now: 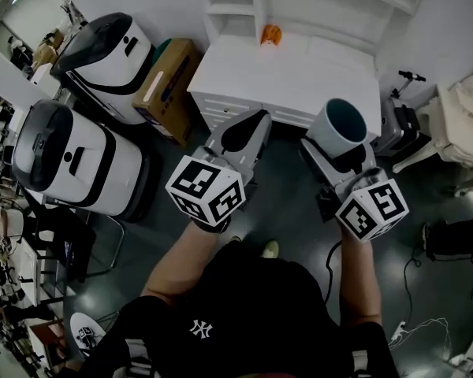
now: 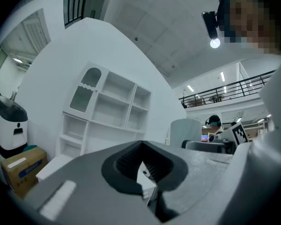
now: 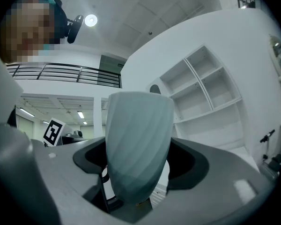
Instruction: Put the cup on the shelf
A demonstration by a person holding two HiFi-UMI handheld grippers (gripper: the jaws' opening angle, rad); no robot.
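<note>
R gripper [image 1: 338, 156] clamps cup [image 1: 336, 124], L gripper [image 1: 244, 134] closed empty, over dark floor [image 1: 284, 207] facing white shelf unit [image 1: 299, 10].

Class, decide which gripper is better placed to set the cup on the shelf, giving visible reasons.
Right. The right gripper holds the cup upright, with the shelf ahead of it. The left gripper is shut and empty.

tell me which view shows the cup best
The right gripper view: the cup fills the centre, its ribbed wall held between the right tool's jaws. The head view shows only its rim and dark inside from above. The left gripper view shows it small, side on, at the right.
</note>
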